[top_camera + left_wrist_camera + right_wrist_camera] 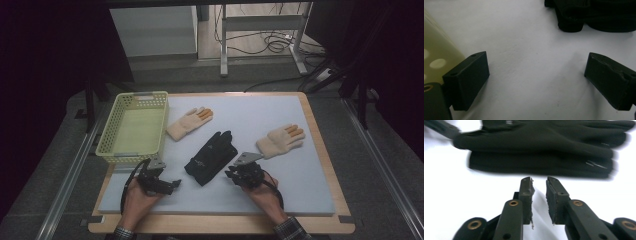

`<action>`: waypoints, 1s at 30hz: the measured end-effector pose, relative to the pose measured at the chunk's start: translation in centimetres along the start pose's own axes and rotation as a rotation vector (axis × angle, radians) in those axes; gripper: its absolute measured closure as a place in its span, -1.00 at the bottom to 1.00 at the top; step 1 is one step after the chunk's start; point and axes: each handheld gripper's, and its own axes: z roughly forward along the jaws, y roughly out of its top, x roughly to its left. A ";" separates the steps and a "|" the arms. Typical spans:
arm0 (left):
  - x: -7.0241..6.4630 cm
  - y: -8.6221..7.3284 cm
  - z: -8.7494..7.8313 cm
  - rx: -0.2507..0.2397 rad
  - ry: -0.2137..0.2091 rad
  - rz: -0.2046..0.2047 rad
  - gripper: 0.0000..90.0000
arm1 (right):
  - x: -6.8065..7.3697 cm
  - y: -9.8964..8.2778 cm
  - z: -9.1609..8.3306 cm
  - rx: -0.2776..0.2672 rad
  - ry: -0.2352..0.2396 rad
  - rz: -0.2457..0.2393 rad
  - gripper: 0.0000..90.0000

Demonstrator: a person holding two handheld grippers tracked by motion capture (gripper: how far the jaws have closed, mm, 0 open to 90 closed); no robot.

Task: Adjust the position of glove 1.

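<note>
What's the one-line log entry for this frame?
left gripper open, idle | right gripper slightly open, empty, facing black fabric glove | yellow plastic basket empty

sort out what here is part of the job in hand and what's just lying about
In the job:
- black glove, right in front of the right gripper, whose fingers stand slightly apart with nothing between them
- left gripper, open over the bare mat

Lying about:
- beige glove beside the basket
- second beige glove off to the right
- yellow basket, apparently holding nothing
</note>
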 end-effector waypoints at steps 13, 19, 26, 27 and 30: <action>0.0 0.3 -0.1 0.004 -0.011 -0.013 -0.90 | -5.1 -3.7 -4.1 0.000 -0.154 0.100 -0.07; -0.7 1.3 -0.3 -0.017 -0.053 -0.012 -1.00 | -6.3 -5.0 -4.3 0.024 -0.182 0.116 -0.33; -1.4 3.7 0.1 -0.031 -0.091 -0.004 -1.00 | -6.3 -5.1 -4.3 0.019 -0.168 0.115 -0.41; -1.4 4.0 0.2 -0.033 -0.098 -0.002 -1.00 | -6.3 -5.1 -4.3 0.019 -0.168 0.115 -0.41; -1.6 5.0 0.1 -0.049 -0.119 0.003 -1.00 | -6.3 -5.1 -4.3 0.019 -0.168 0.116 -0.41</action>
